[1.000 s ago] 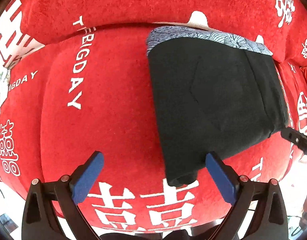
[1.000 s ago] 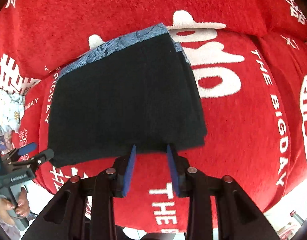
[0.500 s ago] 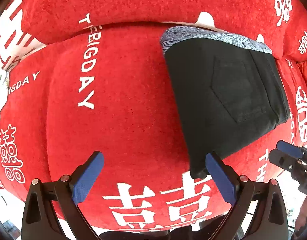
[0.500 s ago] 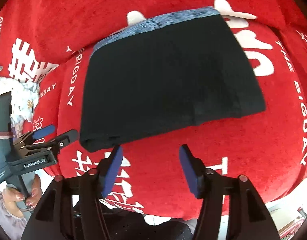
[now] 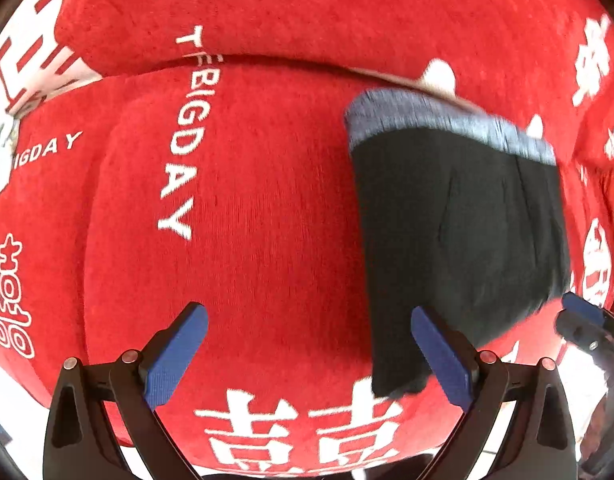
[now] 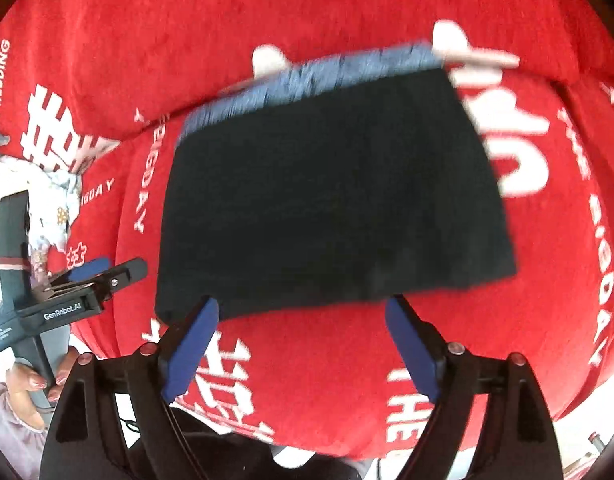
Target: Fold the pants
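The black pants (image 6: 331, 192) lie folded into a flat rectangle on the red sofa seat (image 6: 547, 320), with a grey-blue patterned waistband (image 6: 319, 76) at the far edge. They also show at the right of the left wrist view (image 5: 459, 236). My right gripper (image 6: 303, 344) is open and empty, just in front of the near edge of the pants. My left gripper (image 5: 307, 352) is open and empty; its right finger (image 5: 439, 360) overlaps the near left corner of the pants in view. Each gripper shows in the other's view: the left one (image 6: 107, 272) and the right one (image 5: 583, 320).
The sofa is covered in red cloth with white letters and Chinese characters (image 5: 179, 136). The back cushion (image 5: 307, 4) rises behind the seat. A pale flowered cloth (image 6: 51, 200) lies at the left end. The seat's front edge runs just under both grippers.
My right gripper has opened wide, from nearly shut a second ago, and has drawn back from the pants' near edge. My left gripper stays open and has shifted a little. The pants lie still.
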Motion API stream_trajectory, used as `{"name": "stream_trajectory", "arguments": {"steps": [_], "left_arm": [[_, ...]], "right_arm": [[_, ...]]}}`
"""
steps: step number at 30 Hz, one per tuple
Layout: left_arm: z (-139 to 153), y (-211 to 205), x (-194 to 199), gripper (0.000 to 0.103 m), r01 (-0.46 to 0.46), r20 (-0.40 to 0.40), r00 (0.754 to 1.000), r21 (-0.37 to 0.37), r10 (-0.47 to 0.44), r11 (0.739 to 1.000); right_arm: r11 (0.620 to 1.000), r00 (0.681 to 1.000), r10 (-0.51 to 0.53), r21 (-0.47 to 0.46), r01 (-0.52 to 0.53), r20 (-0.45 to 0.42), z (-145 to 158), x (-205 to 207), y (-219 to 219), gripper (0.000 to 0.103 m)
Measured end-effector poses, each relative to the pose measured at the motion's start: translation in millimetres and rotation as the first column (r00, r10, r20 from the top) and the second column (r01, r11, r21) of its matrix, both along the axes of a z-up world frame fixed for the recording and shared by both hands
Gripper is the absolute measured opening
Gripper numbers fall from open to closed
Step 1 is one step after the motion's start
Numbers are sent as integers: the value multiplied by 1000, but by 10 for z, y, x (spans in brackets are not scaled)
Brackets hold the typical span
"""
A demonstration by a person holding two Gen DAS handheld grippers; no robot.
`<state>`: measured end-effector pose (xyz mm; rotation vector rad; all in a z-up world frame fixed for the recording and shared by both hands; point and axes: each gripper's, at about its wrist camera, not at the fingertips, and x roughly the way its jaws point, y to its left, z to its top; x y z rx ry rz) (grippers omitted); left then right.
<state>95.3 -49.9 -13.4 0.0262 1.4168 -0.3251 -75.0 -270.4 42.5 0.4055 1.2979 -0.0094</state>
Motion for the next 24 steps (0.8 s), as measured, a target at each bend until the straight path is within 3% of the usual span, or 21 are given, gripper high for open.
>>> {"name": "stream_trajectory", "arguments": {"steps": [4, 7, 9, 12, 14, 16, 20, 24], "left_arm": [[10, -33, 296, 102, -74, 23, 997, -3, 74, 997], [-81, -122, 524, 102, -122, -8, 993, -58, 122, 991], [-159, -217, 608, 102, -127, -18, 992, -64, 126, 990], [-258, -329, 671, 102, -130, -26, 991, -68, 129, 989], [-294, -358, 686, 102, -150, -35, 988, -79, 148, 986], [-312, -366, 681, 102, -165, -47, 986, -81, 162, 983], [-332, -473, 591, 102, -140, -50, 989, -57, 137, 989], [-375, -602, 557, 102, -130, -62, 990, -35, 128, 991]], "right_arm": [[999, 999, 8, -47, -5, 49, 163, 348, -399, 88], [999, 997, -44, -26, 46, 67, 149, 665, -839, 85], [997, 994, -77, 34, 74, 78, 75, 896, -1101, 78], [991, 996, -89, 100, 86, 29, -143, 1154, -1355, 65], [982, 997, -78, 171, 78, -8, -283, 1248, -1441, 37], [986, 998, -57, 155, 57, -6, -283, 1262, -1463, 20], [992, 999, 38, 123, -39, 9, -182, 1209, -1449, 15], [994, 998, 53, 93, -51, -24, -341, 1185, -1476, 11]]}}
